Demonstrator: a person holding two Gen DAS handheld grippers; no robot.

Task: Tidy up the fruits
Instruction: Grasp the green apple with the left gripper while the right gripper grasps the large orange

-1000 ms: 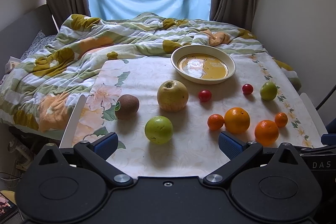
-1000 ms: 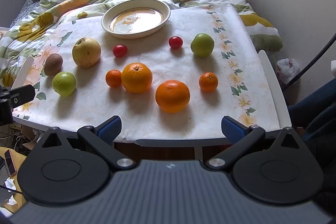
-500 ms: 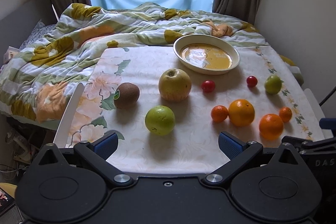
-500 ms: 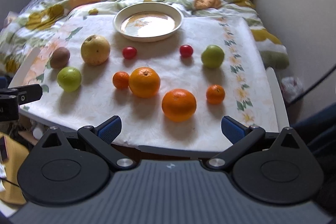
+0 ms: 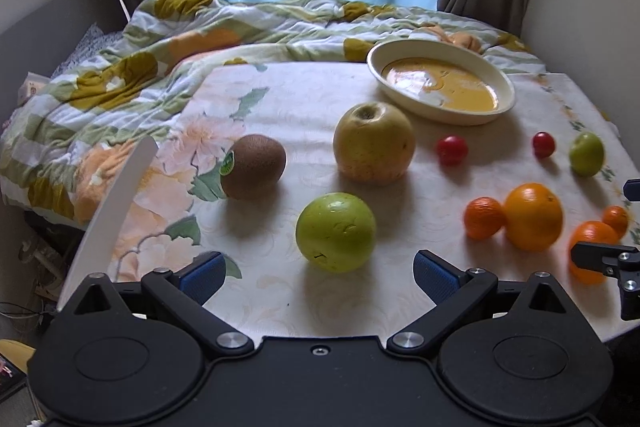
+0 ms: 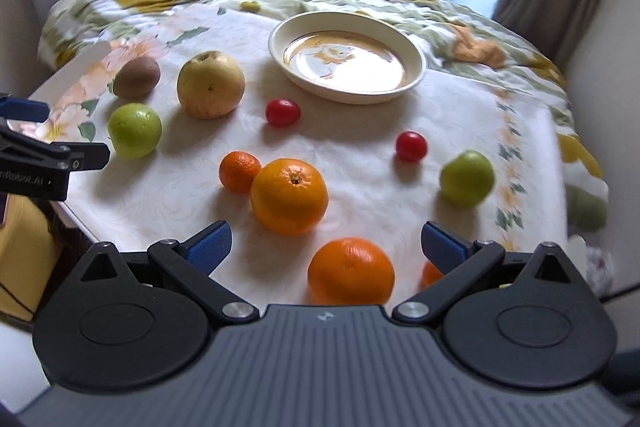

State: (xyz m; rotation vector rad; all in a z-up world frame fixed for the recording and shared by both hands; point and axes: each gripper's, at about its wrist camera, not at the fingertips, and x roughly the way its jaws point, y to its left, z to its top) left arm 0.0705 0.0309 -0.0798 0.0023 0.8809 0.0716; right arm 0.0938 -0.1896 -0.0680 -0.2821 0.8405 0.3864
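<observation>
The fruit is all loose on the tabletop [image 5: 400, 299], nothing in the cream plate [image 6: 418, 73] at the far side yet. The one that matters for the left gripper [image 5: 318, 273], I'd say, is the near green apple [image 5: 335, 231]: it sits dead ahead of the jaws, just past the tips and pretty much centred between them. It's round, so there's no long axis to worry about, and a straight push forward should bracket it. Those jaws are spread wide, nothing in them.

Same story on the other side. The right gripper [image 6: 326, 245] has the near orange [image 6: 351, 271] right between its open, empty jaws, a bit right of centre, with a small mandarin [image 6: 430, 273] peeking out just behind the right finger [image 6: 444, 247]. That little one is close enough to get bumped, I reckon.

Further out: the bigger orange [image 6: 289, 195] touches another mandarin [image 6: 239, 171] on its left, and the yellow apple [image 5: 374, 143] and kiwi [image 5: 253, 171] lie beyond the green apple. The kiwi is the only oblong one, lying roughly left to right. Two cherry tomatoes [image 6: 283, 112] and a second green apple [image 6: 466, 178] sit between the oranges and the plate.

Each hand is nearer its own target, so I'd guess no crossing over is needed.
</observation>
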